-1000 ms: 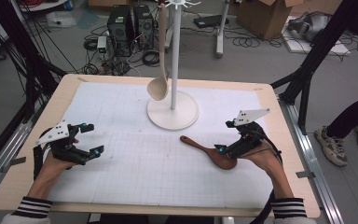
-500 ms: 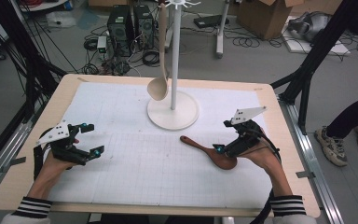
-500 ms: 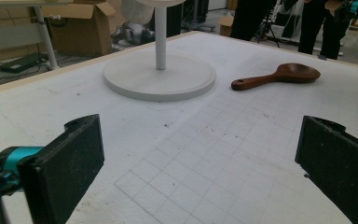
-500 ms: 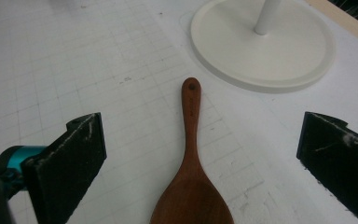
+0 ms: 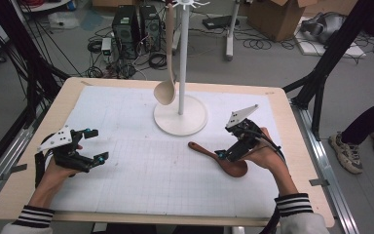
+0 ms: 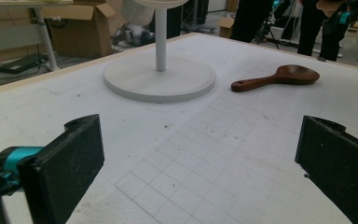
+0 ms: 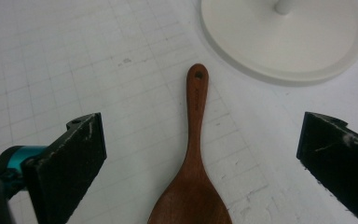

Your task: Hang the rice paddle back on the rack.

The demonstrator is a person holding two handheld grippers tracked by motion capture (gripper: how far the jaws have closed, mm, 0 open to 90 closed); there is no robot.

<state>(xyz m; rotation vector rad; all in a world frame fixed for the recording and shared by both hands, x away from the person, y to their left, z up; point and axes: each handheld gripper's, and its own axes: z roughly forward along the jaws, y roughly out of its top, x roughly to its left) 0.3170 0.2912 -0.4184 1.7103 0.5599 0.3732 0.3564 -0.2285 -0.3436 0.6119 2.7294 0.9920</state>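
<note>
A dark wooden spoon (image 5: 213, 154) lies flat on the gridded mat, right of centre, with its handle pointing at the white rack's round base (image 5: 181, 119). My right gripper (image 5: 228, 146) hovers open above the spoon's neck. In the right gripper view the spoon (image 7: 196, 121) lies between the two spread jaws of the right gripper (image 7: 200, 163), untouched. A pale wooden spoon (image 5: 165, 87) hangs from the rack's pole (image 5: 181, 58). Near the table's left edge my left gripper (image 5: 97, 144) is open and holds nothing. The left gripper view shows the left gripper (image 6: 200, 172) facing the base (image 6: 161, 77) and the dark spoon (image 6: 279, 77).
The white gridded mat (image 5: 141, 180) covers most of the wooden table (image 5: 24, 180). On the floor beyond the table are computer towers (image 5: 136, 24), cables and cardboard boxes (image 5: 277, 17). A person's legs and shoes (image 5: 365, 141) stand off the right side.
The right gripper has edged slightly left along the dark spoon, still open. The left gripper has barely moved.
</note>
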